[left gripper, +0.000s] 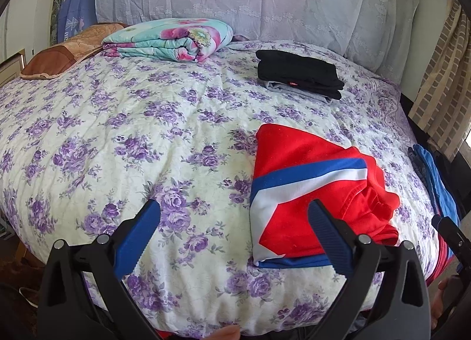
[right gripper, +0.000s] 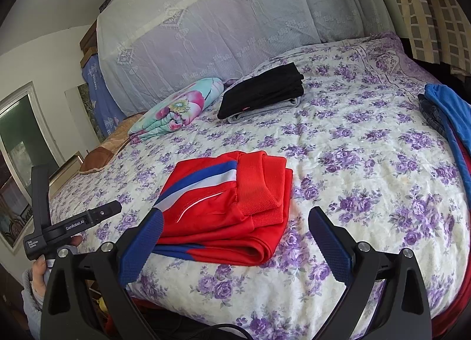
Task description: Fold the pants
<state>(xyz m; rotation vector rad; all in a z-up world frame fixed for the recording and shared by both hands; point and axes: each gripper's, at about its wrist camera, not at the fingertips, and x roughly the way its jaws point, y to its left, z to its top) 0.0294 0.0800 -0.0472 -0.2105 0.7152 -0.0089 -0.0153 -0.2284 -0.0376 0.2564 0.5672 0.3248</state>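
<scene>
Nearest the bed's (right gripper: 368,163) front edge, left gripper (left gripper: 234,232) and right gripper (right gripper: 235,237) hang with fingers apart, empty. Beyond them the folded red pants (right gripper: 229,201) lie flat, long axis running front to back, waistband rightward. Farther back sits a black folded stack (right gripper: 265,90).

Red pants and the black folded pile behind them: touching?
Apart. The right wrist view shows a wide strip of flowered bedspread between the red pants and the black pile; the left wrist view shows the same.

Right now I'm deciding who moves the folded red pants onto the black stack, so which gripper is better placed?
Probably the left gripper: its open jaws already overlap the red pants. The right gripper is open too, the pants only by its left finger.
</scene>
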